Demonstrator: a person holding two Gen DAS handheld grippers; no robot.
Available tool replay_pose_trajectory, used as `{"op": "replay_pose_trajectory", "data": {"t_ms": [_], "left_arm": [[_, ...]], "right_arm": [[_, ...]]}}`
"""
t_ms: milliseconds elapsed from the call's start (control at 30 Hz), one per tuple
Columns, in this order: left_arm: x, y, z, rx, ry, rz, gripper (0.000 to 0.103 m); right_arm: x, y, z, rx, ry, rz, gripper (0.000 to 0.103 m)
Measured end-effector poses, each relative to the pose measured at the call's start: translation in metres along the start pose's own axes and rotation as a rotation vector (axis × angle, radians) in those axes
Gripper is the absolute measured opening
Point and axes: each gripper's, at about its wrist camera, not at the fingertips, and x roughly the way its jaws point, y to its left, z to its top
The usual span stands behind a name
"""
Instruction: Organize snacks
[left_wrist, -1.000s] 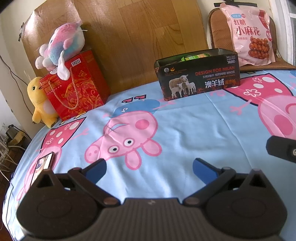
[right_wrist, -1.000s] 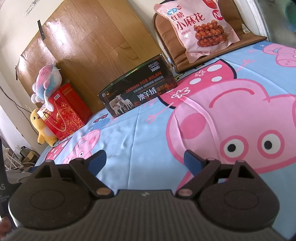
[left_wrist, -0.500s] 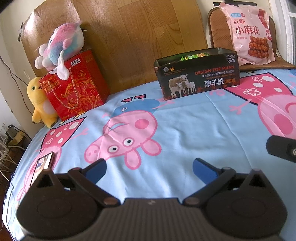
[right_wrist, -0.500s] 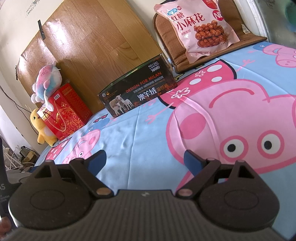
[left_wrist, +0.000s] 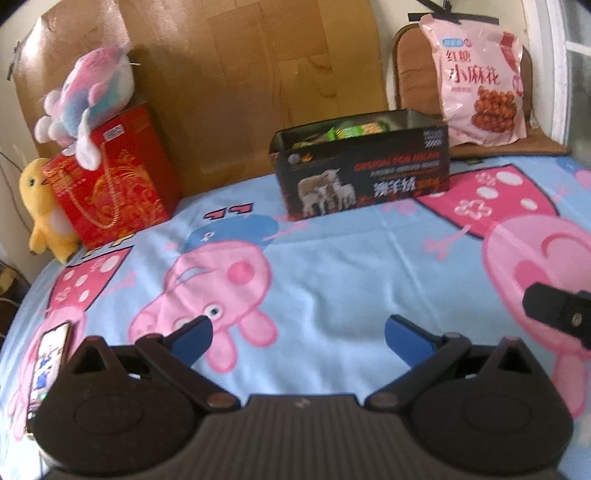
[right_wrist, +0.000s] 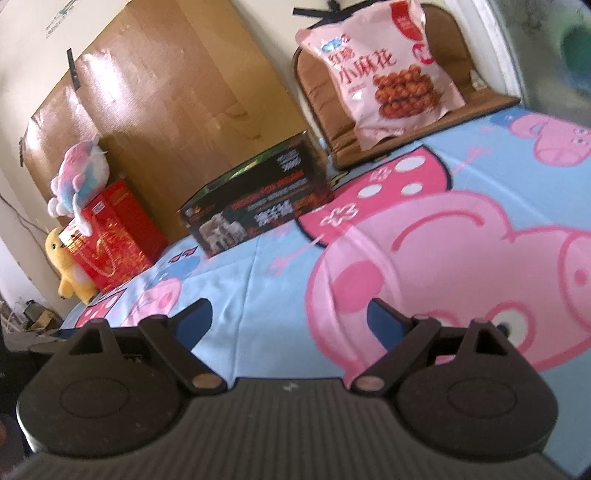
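A black open box (left_wrist: 364, 170) with sheep pictures stands at the back of the bed and holds green snack packets (left_wrist: 354, 130). It also shows in the right wrist view (right_wrist: 258, 203). A large pink snack bag (left_wrist: 478, 77) leans on a brown chair cushion at the far right, also in the right wrist view (right_wrist: 384, 70). My left gripper (left_wrist: 297, 334) is open and empty, low over the cartoon pig sheet. My right gripper (right_wrist: 290, 321) is open and empty; part of it shows at the left view's right edge (left_wrist: 557, 314).
A red gift box (left_wrist: 110, 177) with a pastel plush (left_wrist: 88, 92) on top and a yellow duck plush (left_wrist: 44, 210) stand at the back left. A phone (left_wrist: 46, 365) lies on the sheet at the near left. A wooden board (left_wrist: 258, 74) backs the bed.
Both grippers have lifted and shifted; the right view has tilted and blurred, and the left view has drawn nearer the box. Both jaws stay open. No object has moved.
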Motion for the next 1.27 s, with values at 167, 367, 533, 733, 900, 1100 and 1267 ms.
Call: {"op": "replay_pose_trajectory", "data": {"t_ms": [167,367,533,733,900,1100,1267], "left_arm": [[0.002,-0.004,0.016,-0.015,-0.009,-0.045,0.103],[0.001,-0.006,0.029,-0.035,-0.022,-0.077,0.103],[-0.003,-0.009,0.034,-0.037,-0.036,-0.088,0.103],[-0.006,-0.006,0.033,-0.049,-0.043,-0.095,0.103],[-0.008,-0.002,0.033,-0.064,-0.049,-0.095,0.103],[-0.009,0.001,0.032,-0.069,-0.059,-0.099,0.103],[-0.011,0.003,0.032,-0.075,-0.075,-0.140,0.103]], "right_arm": [[-0.001,-0.005,0.006,-0.006,-0.015,-0.041,0.093],[-0.006,-0.005,0.008,-0.022,-0.030,-0.066,0.093],[-0.011,-0.002,0.010,-0.036,-0.045,-0.077,0.093],[-0.015,0.002,0.012,-0.048,-0.055,-0.085,0.093],[-0.016,0.007,0.012,-0.063,-0.058,-0.081,0.093],[-0.018,0.011,0.011,-0.079,-0.064,-0.079,0.093],[-0.019,0.013,0.010,-0.094,-0.073,-0.085,0.093]]}}
